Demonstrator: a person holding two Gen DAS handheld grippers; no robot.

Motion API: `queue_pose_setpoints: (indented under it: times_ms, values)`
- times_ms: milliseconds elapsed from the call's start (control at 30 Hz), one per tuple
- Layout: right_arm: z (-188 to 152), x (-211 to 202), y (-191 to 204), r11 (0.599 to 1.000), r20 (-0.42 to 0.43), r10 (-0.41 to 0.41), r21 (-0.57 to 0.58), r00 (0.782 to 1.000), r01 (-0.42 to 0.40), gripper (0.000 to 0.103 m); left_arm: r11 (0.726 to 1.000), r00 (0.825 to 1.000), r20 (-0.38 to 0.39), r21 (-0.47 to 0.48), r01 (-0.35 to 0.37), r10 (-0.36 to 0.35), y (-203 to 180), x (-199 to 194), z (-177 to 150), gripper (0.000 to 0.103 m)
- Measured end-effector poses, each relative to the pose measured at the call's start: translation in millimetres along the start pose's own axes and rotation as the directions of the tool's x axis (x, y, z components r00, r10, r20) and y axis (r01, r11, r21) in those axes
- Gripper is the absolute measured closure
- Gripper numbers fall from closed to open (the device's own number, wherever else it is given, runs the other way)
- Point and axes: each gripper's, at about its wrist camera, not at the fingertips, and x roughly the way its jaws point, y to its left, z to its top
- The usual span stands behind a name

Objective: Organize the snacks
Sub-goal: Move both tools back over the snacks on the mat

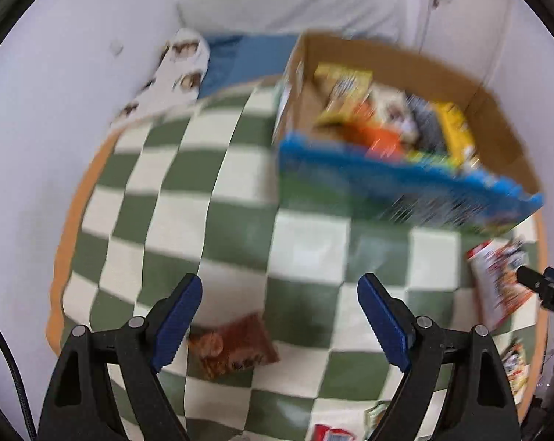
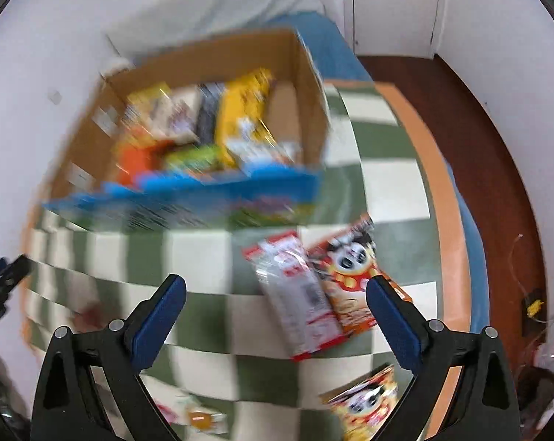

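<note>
We've got both grippers empty, fingers wide apart. Red/white pack [image 2: 299, 294] lies on the checked blanket [image 2: 210, 316] just ahead of the R gripper [image 2: 275, 294], between its fingers' line, long axis running away and a bit left. L gripper [image 1: 279, 292] hovers nearer the brown pack [image 1: 234, 345]. Box [image 2: 306, 84] sits beyond, part filled.

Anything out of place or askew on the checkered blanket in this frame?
Yes. Several snack packets lie loose outside the cardboard box: a white-and-red packet overlapping an orange panda-print packet, another panda-print packet nearer the camera, and a brown packet. All lie at odd angles. Both grippers are open and empty.
</note>
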Motion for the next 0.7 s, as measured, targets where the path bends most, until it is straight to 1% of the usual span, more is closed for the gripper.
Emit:
queue_pose_setpoints:
  times_ms: [133,167,233,267,300,367,400,467,500,533,600,667,700]
  values:
    - [-4,47,2,0.999,-0.086,0.022,-0.043,0.996,-0.026,0.004,1.0,0.997,-0.077,-0.006,-0.013,0.013,11,28,-18,0.016]
    - [-5,56,4,0.998,-0.106,0.02,-0.052,0.994,-0.025,0.006,1.0,0.995,-0.099,-0.013,-0.01,0.009,16,34,-22,0.016]
    - [-8,76,7,0.998,-0.145,0.005,-0.064,0.989,-0.015,0.019,1.0,0.992,-0.124,-0.016,-0.006,0.004,26,40,-27,0.016]
    - [-10,85,9,0.998,-0.166,-0.008,-0.07,0.986,-0.003,0.034,1.0,0.991,-0.131,-0.014,-0.005,0.003,31,42,-30,0.016]
    - [-12,93,10,0.998,-0.182,-0.027,-0.068,0.983,0.014,0.038,1.0,0.99,-0.139,-0.013,-0.011,0.009,38,43,-33,0.016]
    - [-17,96,16,0.996,-0.165,-0.062,-0.075,0.984,0.051,0.04,1.0,0.988,-0.156,-0.014,-0.008,0.006,52,43,-42,0.016]
    - [-19,95,19,0.996,-0.16,-0.064,-0.077,0.985,0.053,0.04,1.0,0.986,-0.168,-0.01,-0.01,0.008,58,44,-45,0.016]
    - [-29,94,32,0.995,-0.169,-0.064,-0.087,0.984,0.05,0.041,1.0,0.982,-0.191,-0.001,-0.011,0.01,68,47,-53,0.016]
    - [-34,93,39,0.996,-0.179,-0.038,-0.084,0.983,0.023,0.042,1.0,0.98,-0.199,0.005,-0.006,0.006,71,48,-57,0.016]
    - [-39,92,44,0.997,-0.192,-0.013,-0.077,0.981,-0.002,0.043,1.0,0.978,-0.209,0.021,-0.003,0.008,73,50,-61,0.016]
    - [-54,96,59,0.995,-0.253,0.065,-0.055,0.965,-0.081,0.049,0.997,0.976,-0.217,0.073,-0.006,0.022,73,55,-66,0.016]
    - [-70,102,73,0.99,-0.3,0.12,-0.037,0.946,-0.137,0.049,0.985,0.976,-0.211,0.171,-0.019,0.055,64,60,-69,0.016]
    - [-75,103,78,0.988,-0.31,0.126,-0.048,0.942,-0.148,0.049,0.965,0.976,-0.197,0.258,-0.035,0.089,54,64,-70,0.016]
